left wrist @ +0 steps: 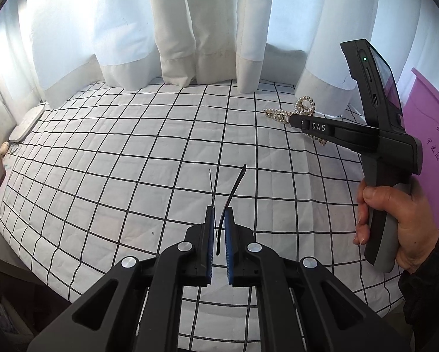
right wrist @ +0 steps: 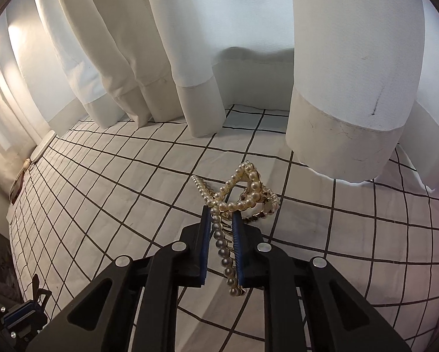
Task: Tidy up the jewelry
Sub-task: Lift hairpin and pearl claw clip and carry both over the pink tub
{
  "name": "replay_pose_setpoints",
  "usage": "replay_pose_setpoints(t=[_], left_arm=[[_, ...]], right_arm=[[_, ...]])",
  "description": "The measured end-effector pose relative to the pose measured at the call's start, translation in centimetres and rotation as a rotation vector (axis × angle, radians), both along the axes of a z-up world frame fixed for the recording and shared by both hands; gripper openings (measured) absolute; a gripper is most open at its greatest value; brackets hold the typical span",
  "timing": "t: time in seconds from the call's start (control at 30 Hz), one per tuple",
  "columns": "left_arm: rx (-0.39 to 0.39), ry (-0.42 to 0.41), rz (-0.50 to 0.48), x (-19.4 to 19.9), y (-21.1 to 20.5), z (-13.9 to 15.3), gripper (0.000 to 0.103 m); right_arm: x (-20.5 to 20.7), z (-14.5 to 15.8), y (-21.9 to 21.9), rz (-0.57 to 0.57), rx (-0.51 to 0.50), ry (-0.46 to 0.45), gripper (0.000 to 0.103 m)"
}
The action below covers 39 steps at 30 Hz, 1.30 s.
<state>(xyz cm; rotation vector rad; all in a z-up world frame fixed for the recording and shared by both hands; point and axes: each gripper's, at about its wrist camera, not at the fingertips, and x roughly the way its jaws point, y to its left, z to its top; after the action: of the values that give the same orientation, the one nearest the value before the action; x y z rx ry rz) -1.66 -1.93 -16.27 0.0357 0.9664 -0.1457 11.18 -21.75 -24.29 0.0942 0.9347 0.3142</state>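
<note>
Since both pieces need sorting, each hand has one pinched up off the checked bedspread [left wrist: 116, 152]. The pearl hair claw [right wrist: 242, 202] sits squeezed between the right gripper [right wrist: 222, 223] fingers, gripped low so the pearl loops stay clear. The left gripper [left wrist: 218, 214] fingers are nearly closed on a thin black hairpin [left wrist: 229, 199], tips sticking forward. White curtains [left wrist: 190, 29] hang behind.

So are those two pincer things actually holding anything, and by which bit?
Yes. The left gripper pinches a thin black hairpin near its lower end; the right gripper clamps a pearl hair claw by its toothed end.
</note>
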Motion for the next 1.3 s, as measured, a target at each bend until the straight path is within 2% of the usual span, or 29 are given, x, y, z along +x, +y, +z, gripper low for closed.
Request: replay_pose_setpoints(t=[0.37,0.57,0.77,1.03,1.3], left_arm=[[0.0,-0.038,-0.007,1.2,0.8,0.9,0.007],[-0.006,-0.084,-0.041,1.8,0.4,3.1,0.007],[-0.023,-0.156,-0.104,2.4,-0.9,6.5,0.007],[-0.07,-0.248,-0.257,2.5,-5.5,11.3,0.007],[-0.148,-0.33,-0.486,1.4,-14.4,15.6,0.007]], right_arm=[[-2.7,3.9,0.1,-0.011,-0.016,-0.086,0.014],[-4.9,7.7,-0.9,-0.059,-0.001,-0.142,0.014],[-7.6,12.7,-3.0,-0.137,-0.005,-0.227,0.014],[-12.4,20.0,-8.1,-0.296,-0.02,-0.356,0.014],[-18.6,24.5,-16.5,-0.53,-0.082,-0.44,0.014]])
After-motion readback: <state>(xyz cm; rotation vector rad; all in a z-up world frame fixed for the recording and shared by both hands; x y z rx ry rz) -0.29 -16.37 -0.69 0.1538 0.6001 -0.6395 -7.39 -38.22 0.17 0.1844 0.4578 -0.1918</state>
